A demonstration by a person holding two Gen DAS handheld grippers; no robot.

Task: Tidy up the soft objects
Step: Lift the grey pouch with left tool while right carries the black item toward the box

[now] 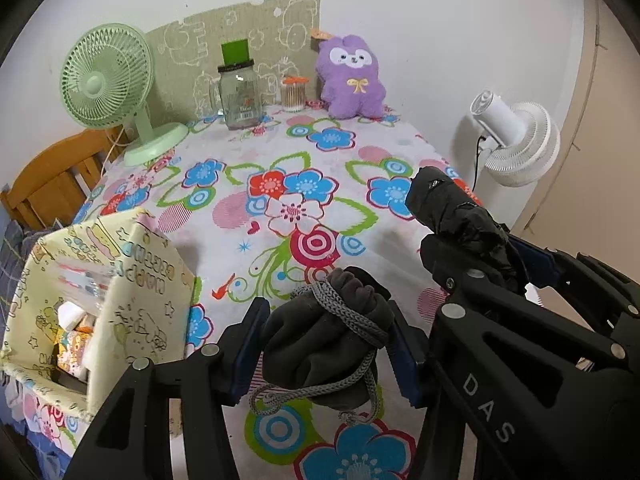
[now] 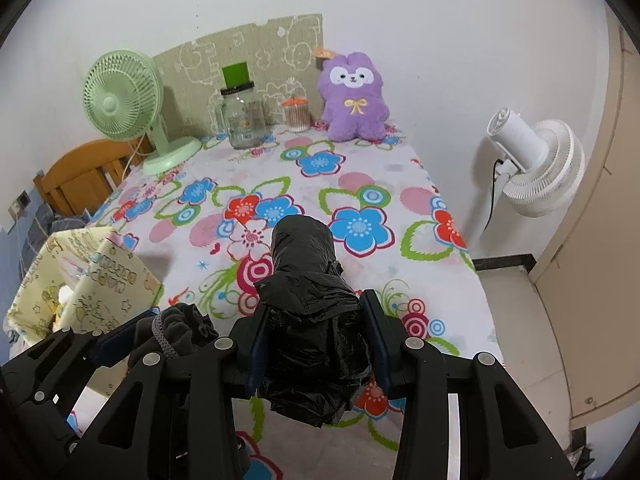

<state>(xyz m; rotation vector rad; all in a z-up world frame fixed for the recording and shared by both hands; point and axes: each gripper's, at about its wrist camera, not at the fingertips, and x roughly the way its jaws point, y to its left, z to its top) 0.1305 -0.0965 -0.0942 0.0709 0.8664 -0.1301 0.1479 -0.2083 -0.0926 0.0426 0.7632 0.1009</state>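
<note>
Over the floral tablecloth point(image 1: 280, 152), my left gripper point(image 1: 328, 306) is shut on a dark grey fabric pouch point(image 1: 320, 352). Its grey knitted drawstring loops over the top and hangs below the pads. My right gripper point(image 2: 316, 302) is shut on a black crinkled plastic bundle point(image 2: 308, 264) shaped like a roll, which sticks out ahead of the fingertips. The two grippers hang side by side above the near part of the table. The left wrist view shows the black bundle point(image 1: 452, 208) at the right. In the right wrist view the pouch point(image 2: 184, 326) shows at the lower left.
A pale yellow printed box point(image 1: 120, 292) with items inside stands at the table's left edge. Along the back wall are a green desk fan point(image 1: 106, 76), a glass jar point(image 1: 240, 96), a cotton swab tub point(image 1: 294, 94) and a purple plush toy point(image 1: 352, 76). A white fan point(image 1: 516, 136) stands off to the right.
</note>
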